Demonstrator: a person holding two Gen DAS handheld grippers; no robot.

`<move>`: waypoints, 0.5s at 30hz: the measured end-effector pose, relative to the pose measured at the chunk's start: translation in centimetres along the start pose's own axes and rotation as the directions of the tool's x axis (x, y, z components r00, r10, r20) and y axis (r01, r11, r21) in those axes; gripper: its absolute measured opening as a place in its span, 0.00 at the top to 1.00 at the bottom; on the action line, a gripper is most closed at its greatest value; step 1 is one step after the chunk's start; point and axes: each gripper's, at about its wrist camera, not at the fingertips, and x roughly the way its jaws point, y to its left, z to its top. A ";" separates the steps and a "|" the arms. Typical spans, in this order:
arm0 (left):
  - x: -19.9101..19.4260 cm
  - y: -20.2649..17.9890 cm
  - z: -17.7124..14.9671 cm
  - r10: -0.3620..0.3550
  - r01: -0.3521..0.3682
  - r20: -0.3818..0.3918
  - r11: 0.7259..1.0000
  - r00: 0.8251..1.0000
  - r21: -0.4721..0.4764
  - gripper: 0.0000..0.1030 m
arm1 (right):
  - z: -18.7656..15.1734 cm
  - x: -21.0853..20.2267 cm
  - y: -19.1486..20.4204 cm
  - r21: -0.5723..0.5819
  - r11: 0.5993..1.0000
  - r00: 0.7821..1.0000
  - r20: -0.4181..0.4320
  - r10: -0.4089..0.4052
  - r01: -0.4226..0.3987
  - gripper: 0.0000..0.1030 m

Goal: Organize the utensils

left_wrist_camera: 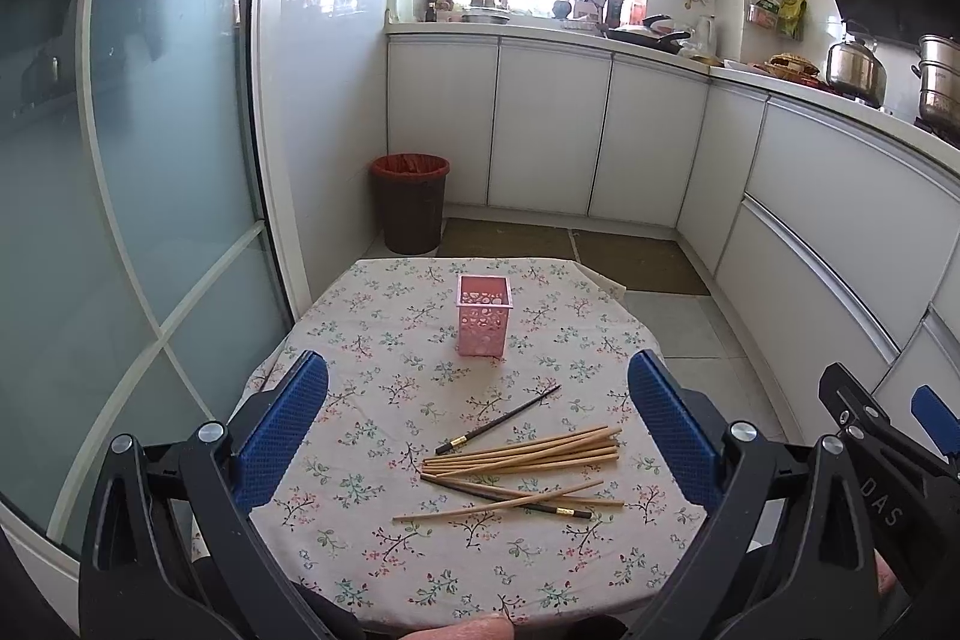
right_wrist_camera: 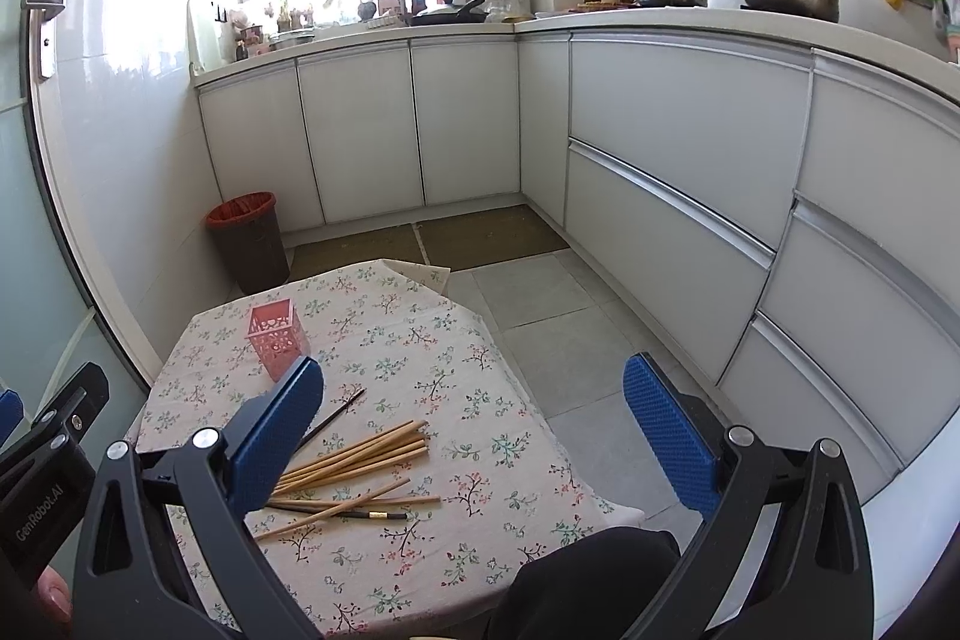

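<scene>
A pink perforated holder (left_wrist_camera: 483, 315) (right_wrist_camera: 276, 338) stands upright and empty on the floral tablecloth (left_wrist_camera: 372, 376) (right_wrist_camera: 456, 388). Nearer me lies a loose pile of bamboo chopsticks (left_wrist_camera: 528, 454) (right_wrist_camera: 354, 460), with one dark chopstick (left_wrist_camera: 498, 419) (right_wrist_camera: 333, 415) apart toward the holder and another dark one (left_wrist_camera: 516, 501) (right_wrist_camera: 360, 514) under the crossed sticks. My left gripper (left_wrist_camera: 478, 430) hovers open above the near table edge, its blue pads (left_wrist_camera: 282, 430) framing the pile. My right gripper (right_wrist_camera: 474, 436) is open too, held right of the pile over the table's right edge. Both are empty.
A brown bin with a red liner (left_wrist_camera: 411, 202) (right_wrist_camera: 249, 241) stands on the floor beyond the table. White cabinets (right_wrist_camera: 660, 160) run along the back and right. A frosted glass door (left_wrist_camera: 120, 160) is at the left. A dark-clothed knee (right_wrist_camera: 576, 580) sits below the right gripper.
</scene>
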 end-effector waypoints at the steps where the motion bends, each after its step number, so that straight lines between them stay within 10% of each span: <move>1: 0.0 0.0 0.0 0.001 -0.001 0.000 1.000 1.000 0.000 0.07 | 0.0 0.0 0.0 0.000 1.000 1.000 0.001 0.000 0.000 0.05; 15: 0.0 -0.1 -0.2 0.001 -0.001 0.000 1.000 1.000 0.003 0.07 | -0.1 0.1 -0.1 -0.001 1.000 1.000 -0.006 0.004 -0.004 0.05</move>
